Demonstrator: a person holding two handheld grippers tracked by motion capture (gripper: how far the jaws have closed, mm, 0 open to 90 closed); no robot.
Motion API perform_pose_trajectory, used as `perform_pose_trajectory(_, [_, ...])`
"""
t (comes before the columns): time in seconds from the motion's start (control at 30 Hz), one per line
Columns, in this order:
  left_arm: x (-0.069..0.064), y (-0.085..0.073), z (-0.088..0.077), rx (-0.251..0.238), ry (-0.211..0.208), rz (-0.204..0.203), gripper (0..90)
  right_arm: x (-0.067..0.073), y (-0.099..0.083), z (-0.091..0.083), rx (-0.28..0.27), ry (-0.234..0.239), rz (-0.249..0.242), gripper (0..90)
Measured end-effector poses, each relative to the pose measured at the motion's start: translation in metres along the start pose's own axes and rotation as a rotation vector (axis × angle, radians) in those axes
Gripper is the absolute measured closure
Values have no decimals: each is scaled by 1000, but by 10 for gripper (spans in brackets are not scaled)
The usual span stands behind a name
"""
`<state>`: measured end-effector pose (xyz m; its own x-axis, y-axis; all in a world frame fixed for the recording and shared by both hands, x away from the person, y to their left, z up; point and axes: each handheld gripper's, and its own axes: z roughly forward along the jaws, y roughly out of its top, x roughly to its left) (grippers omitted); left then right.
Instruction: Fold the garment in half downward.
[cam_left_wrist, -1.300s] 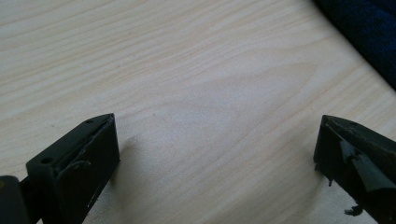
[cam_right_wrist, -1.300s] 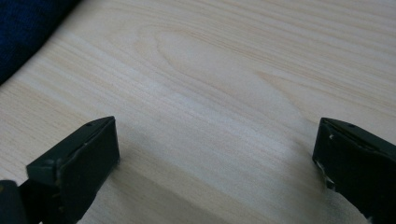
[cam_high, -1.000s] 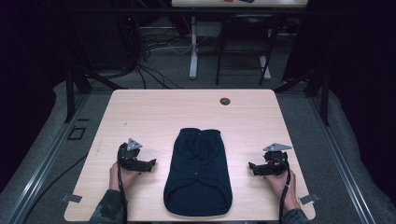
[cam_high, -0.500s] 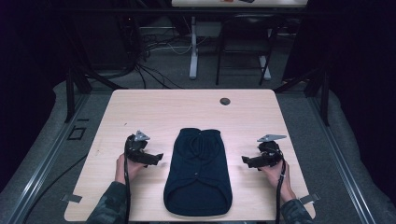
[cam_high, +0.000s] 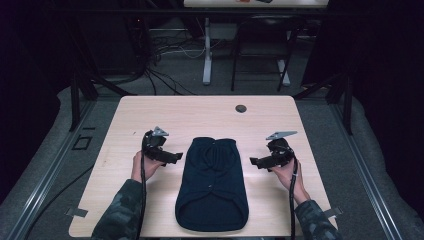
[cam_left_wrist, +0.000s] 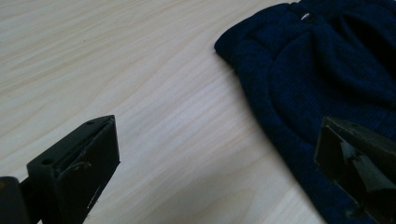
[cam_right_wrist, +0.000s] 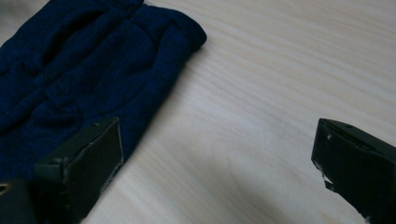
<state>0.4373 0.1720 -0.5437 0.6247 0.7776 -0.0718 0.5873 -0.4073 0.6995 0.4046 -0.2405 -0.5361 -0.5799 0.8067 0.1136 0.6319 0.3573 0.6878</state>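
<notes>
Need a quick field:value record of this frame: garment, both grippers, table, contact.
garment: dark blue knit garment, lying flat at the table's middle, long axis running away from the person
left gripper: open, beside the garment's left edge, jaws pointing at it
right gripper: open, beside the garment's right edge, jaws pointing at it
contact: neither gripper holds the cloth
table: light wood, small dark round spot near the far edge

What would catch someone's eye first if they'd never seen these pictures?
A dark blue knitted garment lies flat in the middle of the pale wooden table. On either side of it a hand holds a gripper with its jaws wide open: the left gripper and the right gripper, both pointing inward at the garment's edges.
</notes>
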Motion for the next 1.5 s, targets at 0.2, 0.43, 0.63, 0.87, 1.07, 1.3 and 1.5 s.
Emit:
perform_pose_trajectory(0.2, [-4,15,11,-4,-26,-3,0,4,18,11,5,31,2,20])
perform_pose_trajectory(0.43, [-10,28,26,19,-44,11,0,9,36,26,19,56,1,25])
perform_pose_trajectory(0.63, [-11,34,38,-1,-69,-20,0,19,50,47,41,78,-31,28])
perform_pose_trajectory(0.87, [-11,39,53,23,-80,-38,0,26,64,70,62,111,-21,55])
perform_pose_trajectory(1.07, [-13,41,61,38,-87,-30,0,29,73,78,74,112,-17,60])
perform_pose_trajectory(1.3, [-16,52,68,44,-86,-20,15,22,73,89,108,84,13,168])
perform_pose_trajectory(1.5, [-15,58,75,52,-88,-34,124,15,73,97,124,76,35,302])
